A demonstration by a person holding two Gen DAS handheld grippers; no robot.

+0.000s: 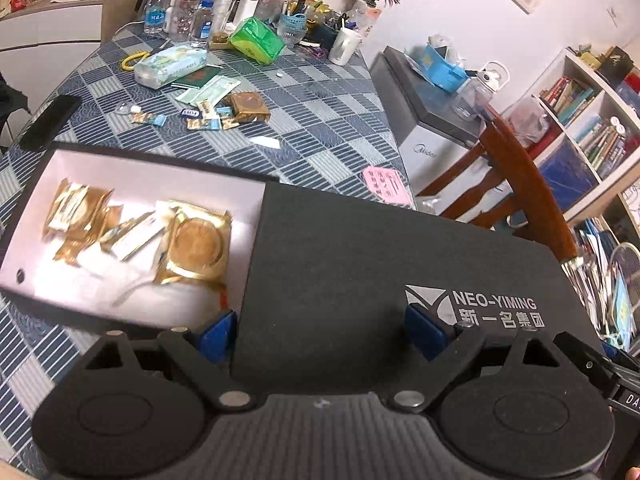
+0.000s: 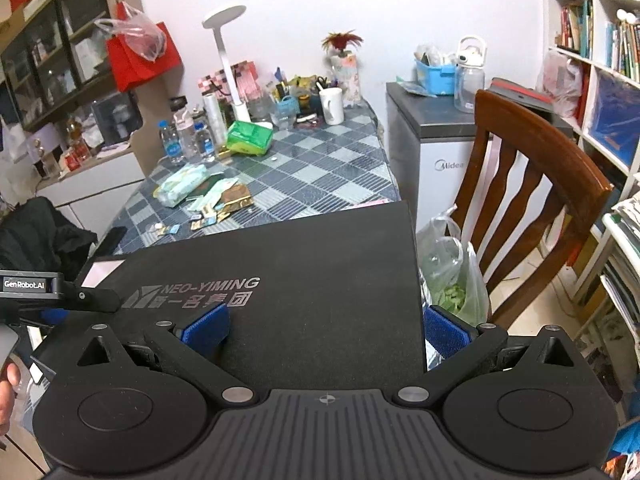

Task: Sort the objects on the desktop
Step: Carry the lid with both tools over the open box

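- The black lid, printed NEO-YIMING, lies partly over the white-lined box, covering its right part; the left part stands uncovered.
- Inside the box, left of the lid's edge, lie gold foil packets and small white sachets, piled together.
- The left gripper has its 2 blue-padded fingers spread wide, 1 at each side of the lid's near edge; whether the pads press the lid I cannot tell.
- The right gripper is also spread wide around the lid, 1 pad over the lid surface near the logo, the other just beyond the lid's right edge; contact cannot be told.
- Beyond the box, on the checked tablecloth, lie more small sweets, a brown packet and a wipes pack.
- A wooden chair stands right of the lid.
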